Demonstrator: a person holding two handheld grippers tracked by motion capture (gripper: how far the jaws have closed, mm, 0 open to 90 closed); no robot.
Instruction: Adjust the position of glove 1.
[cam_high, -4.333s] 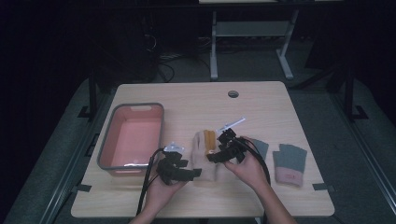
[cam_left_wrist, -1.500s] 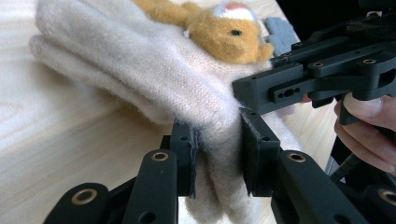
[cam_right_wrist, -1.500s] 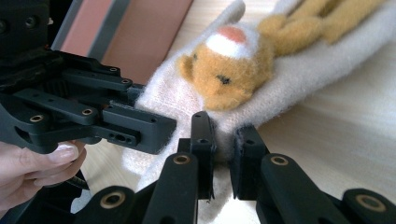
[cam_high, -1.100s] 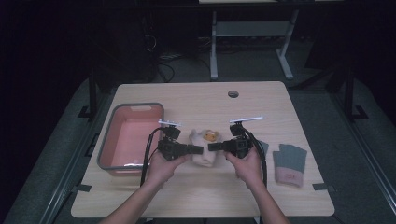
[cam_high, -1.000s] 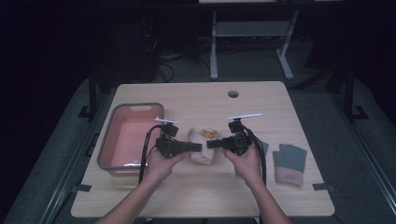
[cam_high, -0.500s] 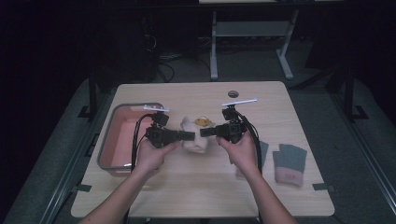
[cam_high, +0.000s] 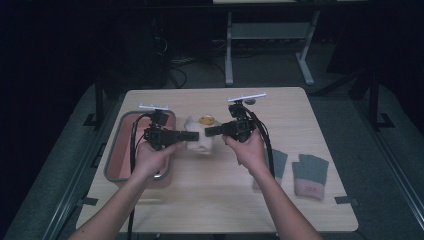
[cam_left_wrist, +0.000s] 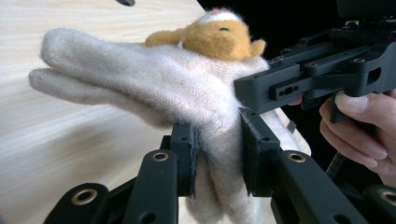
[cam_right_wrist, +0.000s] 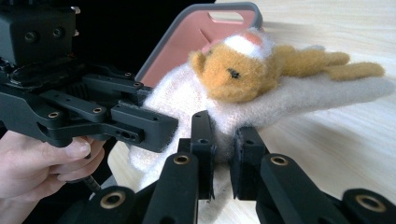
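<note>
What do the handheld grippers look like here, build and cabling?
Both the left gripper and the right gripper are matte black, with slotted linkage arms, brass-coloured pivot bushings and flat rectangular pads. Each carries a pale flat plate on top and trails a black cable. The forearms are bare, no sleeves.

High view looks down the table (cam_high: 300, 200) from above; both gripper views sit close, sharing the glove (cam_left_wrist: 154, 88).

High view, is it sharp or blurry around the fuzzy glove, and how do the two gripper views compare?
High view: dim, glove smeared. Left gripper view: glove crisp, table streaked. Right gripper view: bright, glove sharp, pink tray soft.
</note>
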